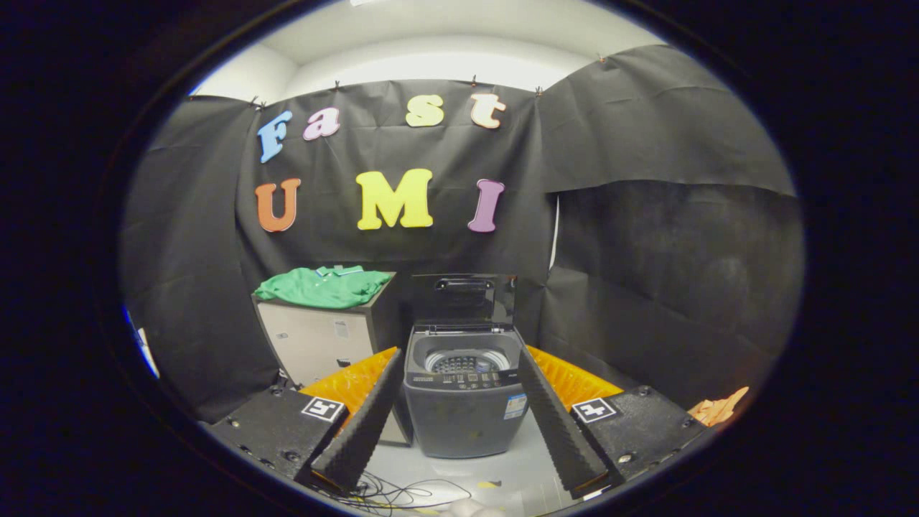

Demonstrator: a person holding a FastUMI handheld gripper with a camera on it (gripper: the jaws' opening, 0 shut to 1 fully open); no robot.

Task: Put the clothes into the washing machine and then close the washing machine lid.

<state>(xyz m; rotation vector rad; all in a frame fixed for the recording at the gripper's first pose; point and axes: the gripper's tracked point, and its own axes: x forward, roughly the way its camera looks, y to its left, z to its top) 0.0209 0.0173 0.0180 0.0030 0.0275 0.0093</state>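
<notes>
A dark top-loading washing machine [465, 391] stands on the floor straight ahead, framed between my two fingers. Its lid [464, 294] is raised upright at the back, and the drum [463, 361] shows inside. A green shirt [323, 286] lies folded on top of a pale cabinet [319, 337] to the left of the machine, beyond my left finger. My gripper [463, 409] is open, its fingers wide apart with nothing held, well short of the machine.
Black cloth walls close the booth behind and on both sides. Thin cables [402, 494] trail on the pale floor just below my fingers. An orange cloth [718, 409] lies low by the right wall.
</notes>
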